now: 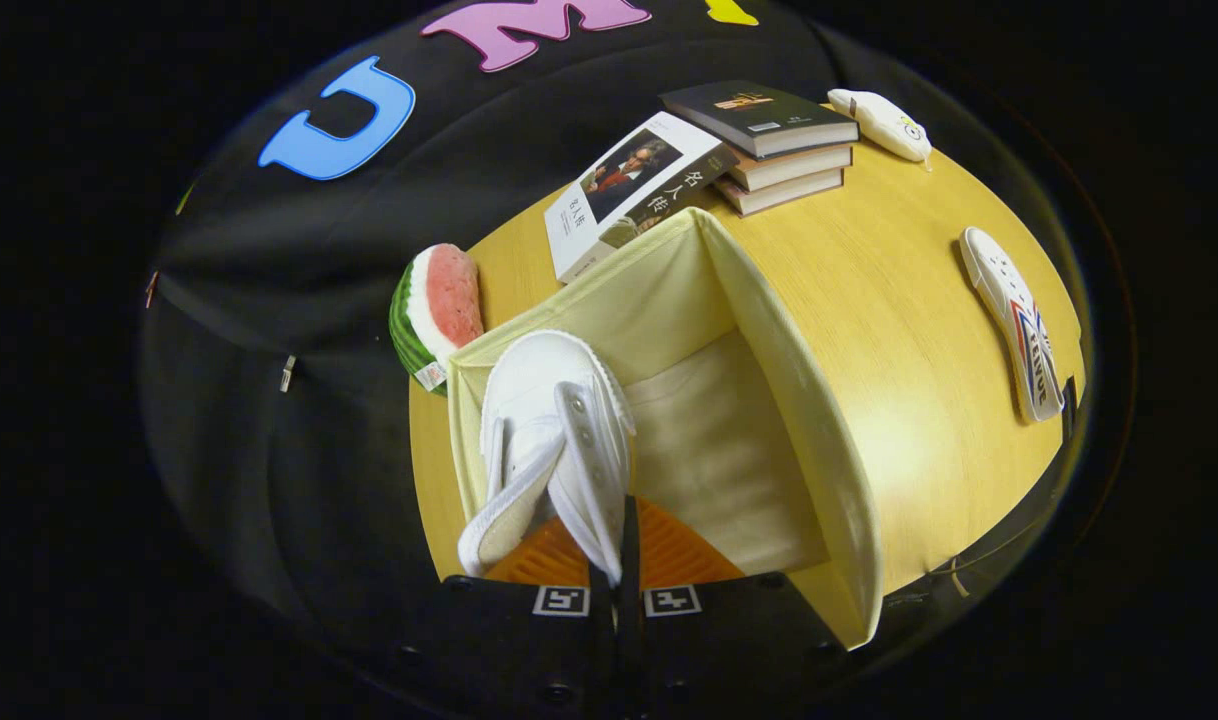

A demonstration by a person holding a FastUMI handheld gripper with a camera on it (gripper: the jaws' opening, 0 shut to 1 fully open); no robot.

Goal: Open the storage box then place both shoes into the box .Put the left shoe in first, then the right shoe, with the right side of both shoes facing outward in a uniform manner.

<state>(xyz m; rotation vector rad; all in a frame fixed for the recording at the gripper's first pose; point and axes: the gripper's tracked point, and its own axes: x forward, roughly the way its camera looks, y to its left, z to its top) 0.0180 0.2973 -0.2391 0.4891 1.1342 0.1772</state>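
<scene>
At the bottom centre of the frame, the gripper point(617, 560) has its two orange fingers point(669, 555) drawn nearly together, pinching the collar of a white canvas shoe point(559, 440) between them. The shoe hangs inside the storage box point(819, 420), a pale yellow fabric box that already stands open in the middle of the picture, and it sits against the box's left wall. Whether it rests on the box floor yet cannot be told. Which shoe of the pair this is cannot be read for certain either; by the task's order it is likely the left one. The second shoe point(1014, 320) lies sole-up on the yellow table point(909, 280) at the right of the frame, well apart from the box.

Judging from this, the opening step is done and the first placement is underway: release remains, then fetching and placing the other shoe facing the same way.

Books point(769, 140) and a watermelon slice point(434, 315) sit beyond the box, in the upper and left parts of the frame.
</scene>
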